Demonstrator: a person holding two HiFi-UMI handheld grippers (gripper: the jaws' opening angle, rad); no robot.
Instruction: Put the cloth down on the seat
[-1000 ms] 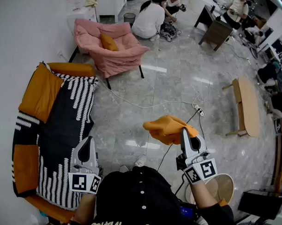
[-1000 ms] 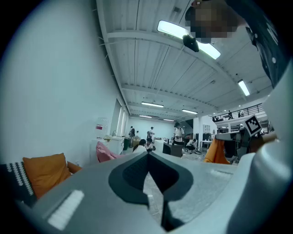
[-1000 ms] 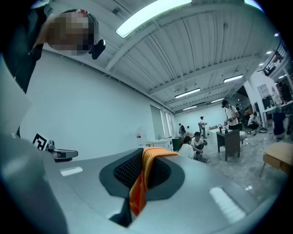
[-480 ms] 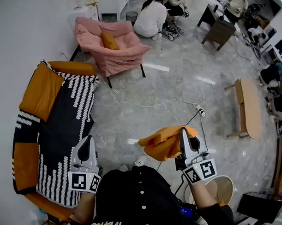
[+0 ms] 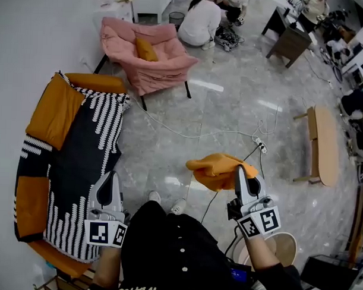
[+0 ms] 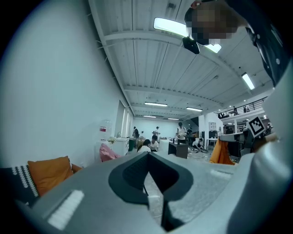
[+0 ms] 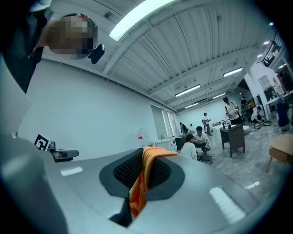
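An orange cloth (image 5: pixel 219 170) hangs bunched in the air over the marble floor, pinched between the jaws of my right gripper (image 5: pixel 242 172). In the right gripper view the cloth (image 7: pixel 141 180) runs down through the closed jaw slot. My left gripper (image 5: pixel 109 189) is shut with nothing in it, held low over the near end of the seat. The seat is an orange sofa (image 5: pixel 51 111) with a black and white striped throw (image 5: pixel 80 161), along the wall at my left. In the left gripper view the orange cushion (image 6: pixel 48 172) shows at lower left.
A pink armchair (image 5: pixel 150 57) with an orange pillow stands beyond the sofa. A white cable and power strip (image 5: pixel 260 145) lie on the floor. A low wooden bench (image 5: pixel 322 143) is at the right. People sit on the floor at the back (image 5: pixel 200 20). A round wooden stool (image 5: pixel 282 246) is by my right arm.
The view has shifted slightly and the sofa sits a little lower in frame. The cloth has bobbed down and back up with my right gripper. My left gripper stays low beside the sofa.
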